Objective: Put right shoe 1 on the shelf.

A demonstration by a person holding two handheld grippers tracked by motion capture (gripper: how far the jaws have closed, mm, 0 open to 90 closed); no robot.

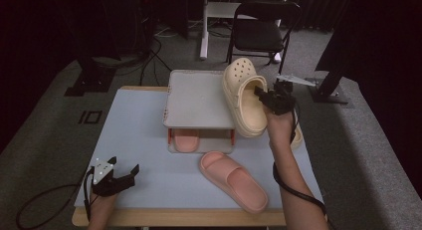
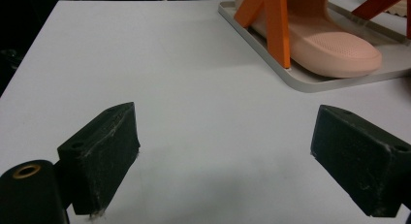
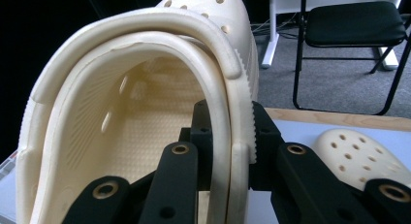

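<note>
Both grippers matte black, two-jaw. left gripper [image 1: 124, 172]: grey three-cornered plate on top with small pale dots, black cable looping off the table edge. Its pads [image 2: 104, 153] are blocky black foam, scuffed, lint on the edges, brass-ringed hole at the base. right gripper [image 1: 263, 95]: same grey plate, black cable trailing along the forearm; brass-ringed screw holes on the jaw links. Forearms bare, no sleeves

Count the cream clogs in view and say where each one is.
2. One cream clog is held in the right gripper beside the rack's top shelf; the second clog lies on the table behind it, mostly hidden.
</note>
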